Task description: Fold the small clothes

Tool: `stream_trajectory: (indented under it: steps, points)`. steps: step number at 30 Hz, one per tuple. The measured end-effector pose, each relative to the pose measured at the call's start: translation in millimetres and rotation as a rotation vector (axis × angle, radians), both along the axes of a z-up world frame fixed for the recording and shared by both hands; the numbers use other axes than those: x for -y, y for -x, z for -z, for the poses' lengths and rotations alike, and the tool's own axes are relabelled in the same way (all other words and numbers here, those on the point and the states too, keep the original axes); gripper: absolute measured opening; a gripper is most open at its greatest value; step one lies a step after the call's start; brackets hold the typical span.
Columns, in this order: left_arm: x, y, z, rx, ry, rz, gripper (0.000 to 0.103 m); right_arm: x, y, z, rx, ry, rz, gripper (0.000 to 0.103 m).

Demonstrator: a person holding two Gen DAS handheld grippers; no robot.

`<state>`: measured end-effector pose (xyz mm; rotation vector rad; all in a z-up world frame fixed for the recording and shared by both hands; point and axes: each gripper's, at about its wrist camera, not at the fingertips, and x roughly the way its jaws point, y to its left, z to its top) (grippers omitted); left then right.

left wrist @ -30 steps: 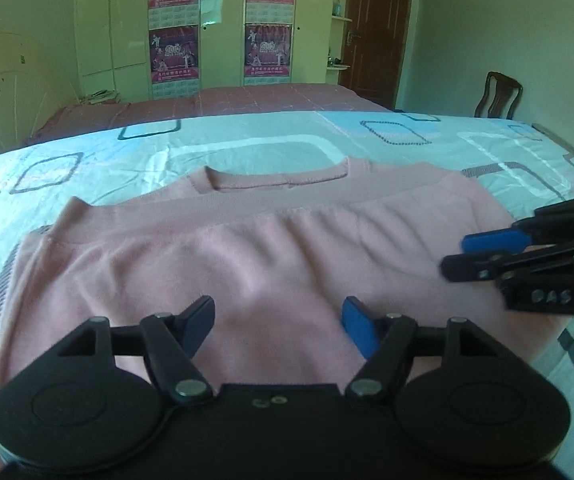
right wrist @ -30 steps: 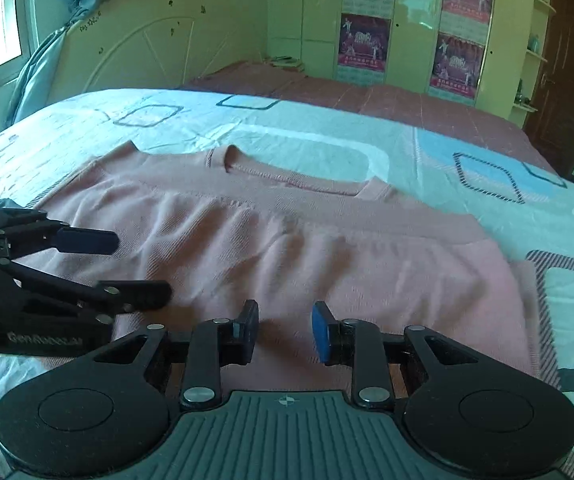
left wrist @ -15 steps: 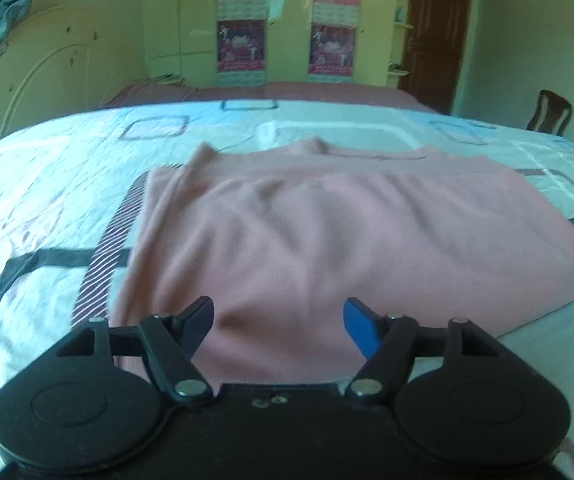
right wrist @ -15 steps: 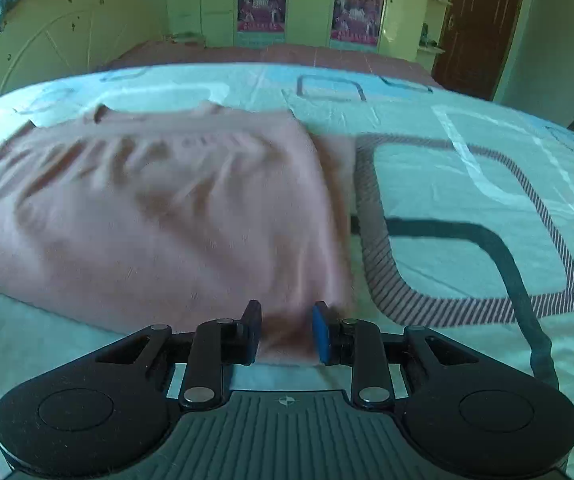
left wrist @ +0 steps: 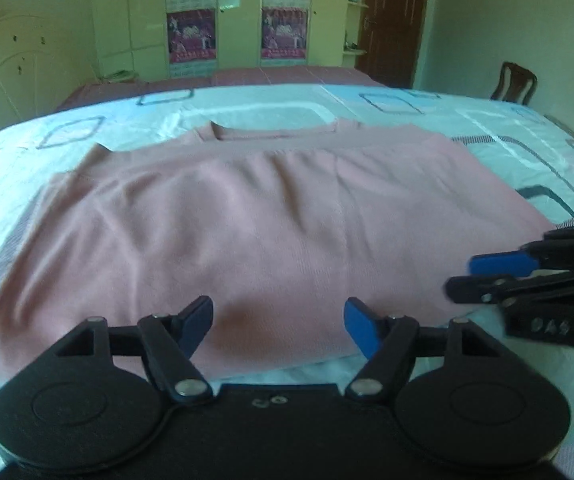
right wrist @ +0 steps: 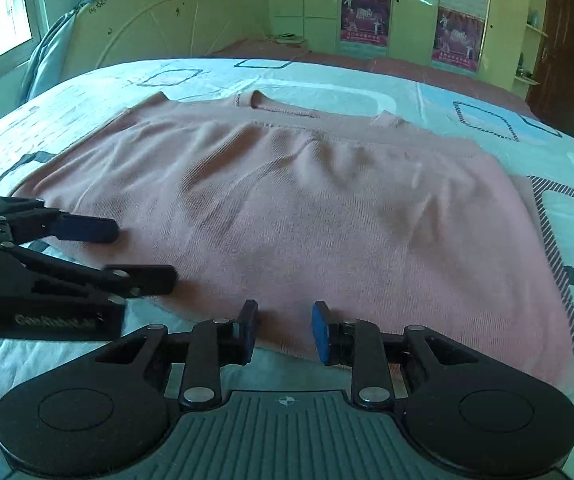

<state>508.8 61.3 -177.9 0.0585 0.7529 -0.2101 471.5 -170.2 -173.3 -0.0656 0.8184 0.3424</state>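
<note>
Sweater (left wrist: 255,220) (pink ribbed knit) lies flat on glossy bedsheet (left wrist: 279,108).

low wrist views, sharing pink top (left wrist: 271,224)

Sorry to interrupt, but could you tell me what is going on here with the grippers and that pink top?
A person holds a gripper in each hand over a pink sweater lying on a patterned bedsheet, its bottom part folded up towards the neckline. The left gripper and right gripper are both open at the near edge, gripping nothing. The next fold has not begun.
</note>
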Motion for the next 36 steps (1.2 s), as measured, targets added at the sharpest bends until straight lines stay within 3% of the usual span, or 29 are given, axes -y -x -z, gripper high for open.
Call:
stream_trajectory:
  steps: [5,7,10,23,26,29,36]
  points:
    - [-59,9,-6,0.036,-0.048,-0.137,0.071,81,-1,-2,0.007,0.011,0.194,0.028]
    - [-84,14,-5,0.056,0.007,-0.189,0.071,101,-1,3,-0.018,0.036,0.226,0.028]
    - [-102,13,8,0.001,0.003,-0.228,0.071,120,5,17,-0.041,0.037,0.226,0.028]
    - [-100,18,6,0.03,-0.025,-0.228,0.069,119,9,12,-0.048,0.062,0.201,0.028]
    - [-104,24,-2,0.06,-0.019,-0.236,0.069,118,17,-1,0.003,0.07,0.202,0.028]
    - [-112,17,9,0.002,-0.019,-0.251,0.071,121,15,14,-0.069,0.056,0.205,0.028]
    - [-110,20,7,-0.004,-0.041,-0.245,0.071,120,17,12,-0.06,0.047,0.23,0.028]
